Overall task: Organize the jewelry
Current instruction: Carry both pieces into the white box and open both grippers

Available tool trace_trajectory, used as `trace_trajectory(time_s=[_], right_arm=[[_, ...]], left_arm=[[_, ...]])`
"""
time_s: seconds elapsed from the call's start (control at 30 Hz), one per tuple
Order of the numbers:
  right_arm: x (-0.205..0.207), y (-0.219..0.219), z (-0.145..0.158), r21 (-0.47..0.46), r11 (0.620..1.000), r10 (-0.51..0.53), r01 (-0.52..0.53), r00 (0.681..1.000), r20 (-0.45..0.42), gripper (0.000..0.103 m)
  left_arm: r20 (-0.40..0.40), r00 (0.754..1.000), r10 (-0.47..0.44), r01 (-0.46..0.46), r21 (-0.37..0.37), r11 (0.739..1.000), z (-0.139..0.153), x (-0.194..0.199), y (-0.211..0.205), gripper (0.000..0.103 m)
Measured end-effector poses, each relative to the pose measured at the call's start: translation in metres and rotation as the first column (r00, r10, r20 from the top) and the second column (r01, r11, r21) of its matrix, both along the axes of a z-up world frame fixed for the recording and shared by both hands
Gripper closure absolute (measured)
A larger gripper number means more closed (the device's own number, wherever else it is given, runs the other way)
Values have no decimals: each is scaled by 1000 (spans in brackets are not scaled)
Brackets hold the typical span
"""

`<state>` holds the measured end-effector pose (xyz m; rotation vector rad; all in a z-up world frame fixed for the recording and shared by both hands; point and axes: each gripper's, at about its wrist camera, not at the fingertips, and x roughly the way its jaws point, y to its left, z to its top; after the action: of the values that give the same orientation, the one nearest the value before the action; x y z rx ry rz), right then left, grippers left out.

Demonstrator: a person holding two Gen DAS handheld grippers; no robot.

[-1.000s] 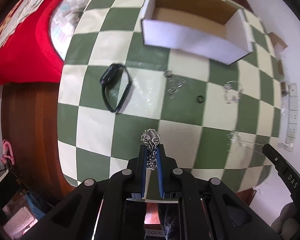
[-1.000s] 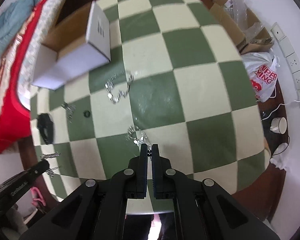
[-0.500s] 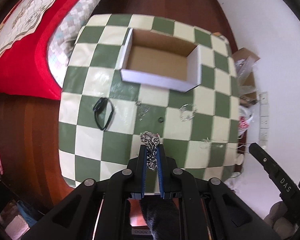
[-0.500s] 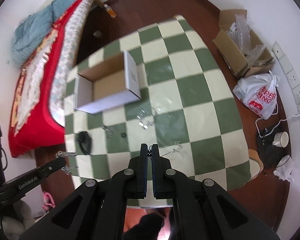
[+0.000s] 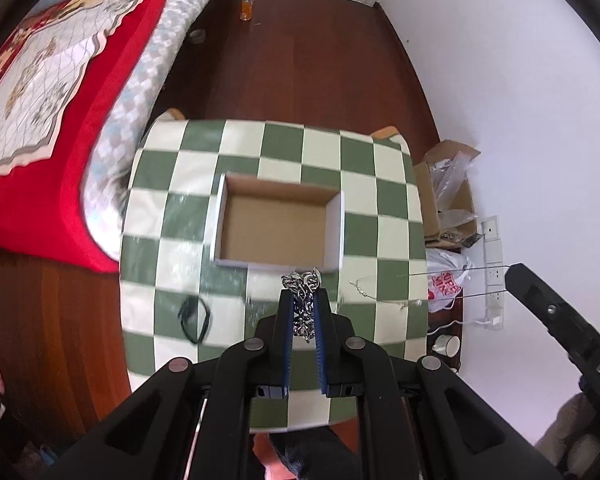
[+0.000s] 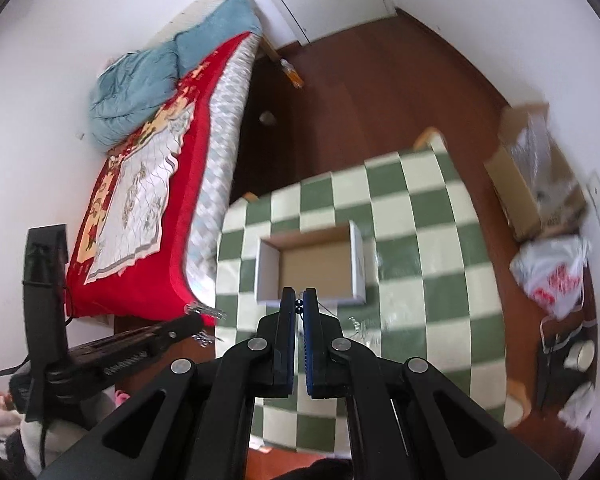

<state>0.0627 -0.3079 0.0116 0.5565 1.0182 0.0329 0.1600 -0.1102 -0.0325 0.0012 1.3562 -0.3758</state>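
Note:
My left gripper [image 5: 302, 295] is shut on a chunky silver chain [image 5: 303, 280], bunched between its blue pads, high above the green-and-cream checked table [image 5: 396, 216]. An open white cardboard box [image 5: 280, 224] sits mid-table, just beyond the fingertips. My right gripper [image 6: 299, 295] is shut on a thin necklace [image 6: 356, 322] whose fine strand trails to the right. In the left wrist view that necklace [image 5: 380, 294] stretches from the right gripper [image 5: 512, 276]. In the right wrist view the left gripper [image 6: 192, 322] holds the silver chain [image 6: 204, 312] beside the box [image 6: 316, 264].
A black band [image 5: 196, 318] lies on the table's left side. A bed with a red cover [image 5: 40, 92] stands to the left. On the floor to the right are a cardboard box with plastic [image 5: 448, 192], a white bag [image 5: 444, 282], a cup [image 5: 448, 345] and a power strip [image 5: 492, 264].
Both grippers have risen far above the table, each still gripping its piece. The thin necklace has come off the tabletop, and the box now lies right ahead of the fingertips.

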Motion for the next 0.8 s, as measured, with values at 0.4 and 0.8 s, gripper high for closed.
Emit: trace_trajectory(time_s=[0.4, 0.8], right_arm=[[82, 22, -22, -23, 999, -31, 30, 998, -48, 100], [121, 27, -91, -28, 997, -72, 68, 983, -168, 99]], left_arm=[[-64, 998, -22, 23, 5, 1000, -61, 91, -10, 96], [-192, 981, -14, 20, 27, 999, -134, 115, -11, 96]])
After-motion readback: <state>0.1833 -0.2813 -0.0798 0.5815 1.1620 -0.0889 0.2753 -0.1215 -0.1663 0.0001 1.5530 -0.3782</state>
